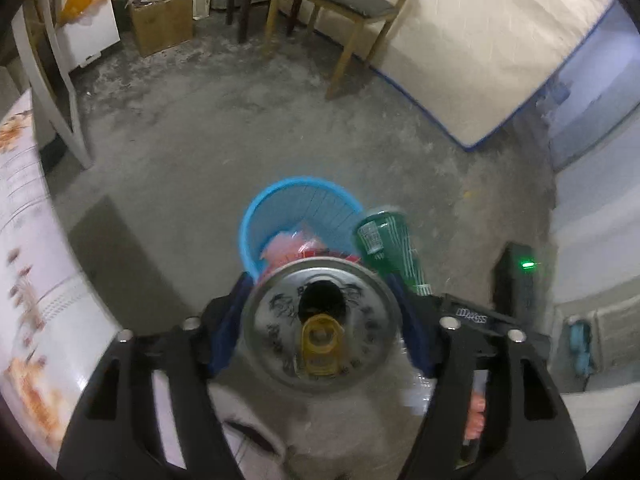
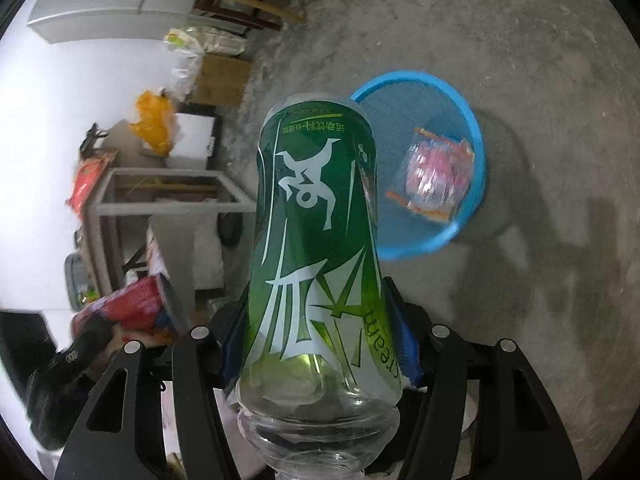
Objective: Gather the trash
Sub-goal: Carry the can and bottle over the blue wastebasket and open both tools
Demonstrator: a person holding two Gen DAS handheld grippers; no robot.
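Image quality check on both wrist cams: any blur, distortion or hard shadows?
Left wrist: strong fisheye bending at the edges; patterned tablecloth smeared by motion blur, can in the left gripper fairly sharp, indicator light flares green. Right wrist: dark hard-edged shadows across the floor; wrapper in the blue basket blurred, bottle label crisp.

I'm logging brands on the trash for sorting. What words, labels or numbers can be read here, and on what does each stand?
"cream": the readable letters along the edge of the green label on the clear plastic bottle, partly cut off.
Chinese characters, large white and small yellow-green: same label, not transcribed.
Embossed marks on the silver top of the red drink can: blurred, unreadable.
White lettering on the black right arm of the left tool: too blurred to read.
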